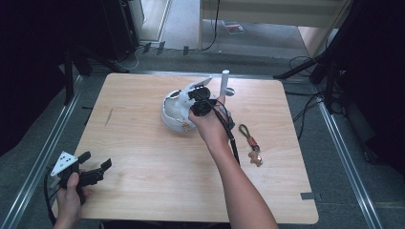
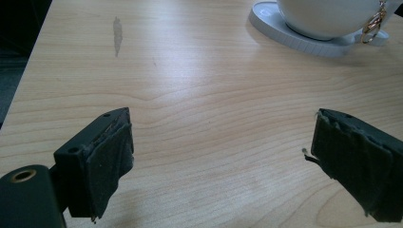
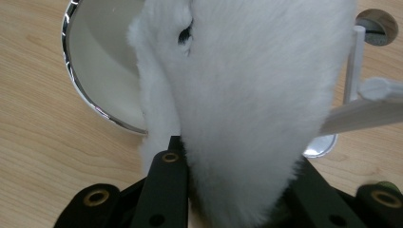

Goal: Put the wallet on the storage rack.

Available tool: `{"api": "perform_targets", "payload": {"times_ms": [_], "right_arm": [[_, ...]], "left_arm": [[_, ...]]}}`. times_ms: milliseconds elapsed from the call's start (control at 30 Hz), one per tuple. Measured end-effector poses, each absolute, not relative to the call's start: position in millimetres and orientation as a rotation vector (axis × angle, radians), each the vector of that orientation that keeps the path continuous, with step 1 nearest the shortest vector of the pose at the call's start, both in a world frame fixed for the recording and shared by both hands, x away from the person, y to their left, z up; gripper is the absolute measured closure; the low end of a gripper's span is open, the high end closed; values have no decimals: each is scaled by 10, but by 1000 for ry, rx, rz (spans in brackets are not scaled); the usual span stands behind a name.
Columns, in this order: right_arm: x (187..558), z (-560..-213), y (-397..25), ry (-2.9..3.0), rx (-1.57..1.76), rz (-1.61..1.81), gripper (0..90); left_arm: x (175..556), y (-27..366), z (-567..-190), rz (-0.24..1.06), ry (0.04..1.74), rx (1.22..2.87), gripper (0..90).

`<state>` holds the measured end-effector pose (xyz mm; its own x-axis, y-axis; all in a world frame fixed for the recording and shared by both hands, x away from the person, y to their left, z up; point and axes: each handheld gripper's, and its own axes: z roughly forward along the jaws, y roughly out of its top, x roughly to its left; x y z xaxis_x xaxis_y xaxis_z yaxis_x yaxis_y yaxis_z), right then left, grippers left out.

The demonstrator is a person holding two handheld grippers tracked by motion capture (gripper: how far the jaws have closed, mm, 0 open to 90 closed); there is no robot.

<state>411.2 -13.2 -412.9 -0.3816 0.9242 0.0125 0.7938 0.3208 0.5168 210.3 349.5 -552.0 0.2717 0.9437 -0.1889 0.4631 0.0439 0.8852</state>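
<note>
The right hand-held gripper (image 1: 199, 98) was clenched on a white fluffy toy (image 3: 247, 95), holding it over a round white bowl-like thing (image 1: 171, 117) near the middle of the wooden surface (image 1: 143, 157); the left hand-held gripper (image 1: 93, 172) rested at the near left corner, jaws spread and empty; a keychain (image 1: 251, 145) lay to the right

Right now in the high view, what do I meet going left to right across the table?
Left hand-held gripper → white bowl → right hand-held gripper, shut on a white fluffy toy → white stand → keychain.
</note>
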Motion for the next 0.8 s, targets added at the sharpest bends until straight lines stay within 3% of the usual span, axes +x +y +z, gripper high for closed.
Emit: {"api": "perform_targets", "payload": {"times_ms": [133, 233, 267, 300, 467, 700, 800], "right_arm": [[4143, -4151, -86, 2306, 1537, 640, 756], [4175, -4179, -45, 2293, 1538, 621, 697], [4185, -4193, -32, 2268, 1522, 650, 589], [4188, -4193, -32, 2258, 1495, 670, 546], [4145, -4150, -30, 2244, 1422, 753, 427], [4069, -4068, -136, 2185, 1435, 859, 464], [4034, -4048, -200, 2172, 1456, 916, 576]], "left_arm": [[2102, 3498, -5520, 616, 1341, 1572, 75], [2101, 3496, -5521, 615, 1340, 1573, 75], [2101, 3497, -5521, 614, 1340, 1574, 75], [2101, 3499, -5521, 613, 1339, 1574, 75], [2104, 3500, -5522, 615, 1339, 1577, 75], [2104, 3498, -5522, 616, 1340, 1578, 75], [2105, 3497, -5522, 615, 1340, 1579, 75]]}}
